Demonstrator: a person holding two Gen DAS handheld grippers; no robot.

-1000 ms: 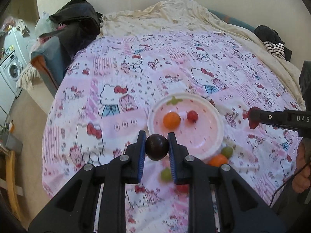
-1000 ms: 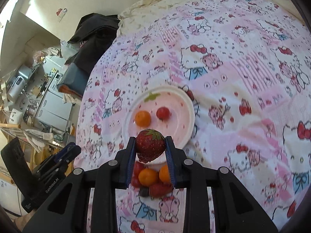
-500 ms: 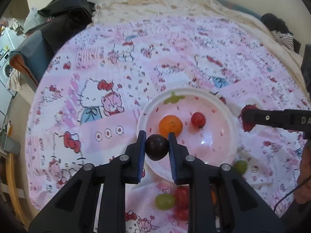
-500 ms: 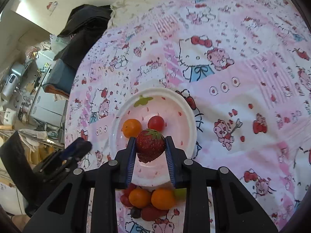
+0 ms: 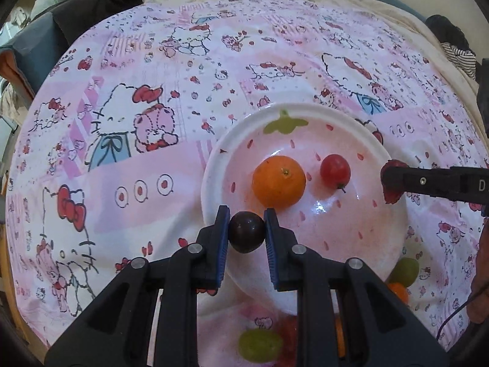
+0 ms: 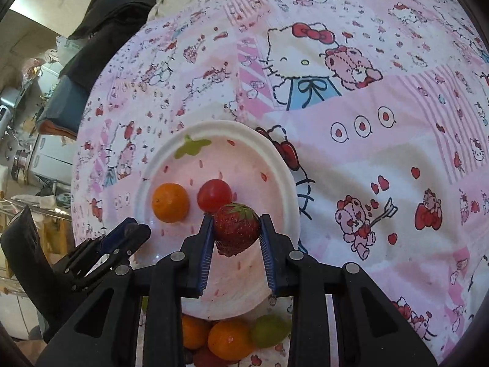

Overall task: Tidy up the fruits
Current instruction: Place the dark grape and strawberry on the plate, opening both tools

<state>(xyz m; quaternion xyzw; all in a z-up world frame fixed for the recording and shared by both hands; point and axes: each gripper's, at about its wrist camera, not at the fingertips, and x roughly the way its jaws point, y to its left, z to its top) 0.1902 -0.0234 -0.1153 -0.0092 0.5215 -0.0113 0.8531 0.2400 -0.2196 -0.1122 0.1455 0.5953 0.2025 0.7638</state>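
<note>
Left hand-held gripper point(image 5: 247, 235) level, angled down over near-left rim of plate point(image 5: 214, 165), clamped on dark plum point(image 5: 247, 231). Right hand-held gripper point(image 6: 236, 236) w/ strawberry point(image 6: 236, 228) pinched, above plate interior nr orange point(image 6: 170, 202) & cherry tomato point(image 6: 214, 195). Plate on bed point(image 6: 382, 159).

The left gripper point(image 5: 247, 235) was clamped on a dark round fruit point(image 5: 246, 231), its fingers pointing toward the far side. The right gripper point(image 6: 235, 231) was closed on a strawberry point(image 6: 236, 228), reaching in from the right in the left wrist view.
</note>
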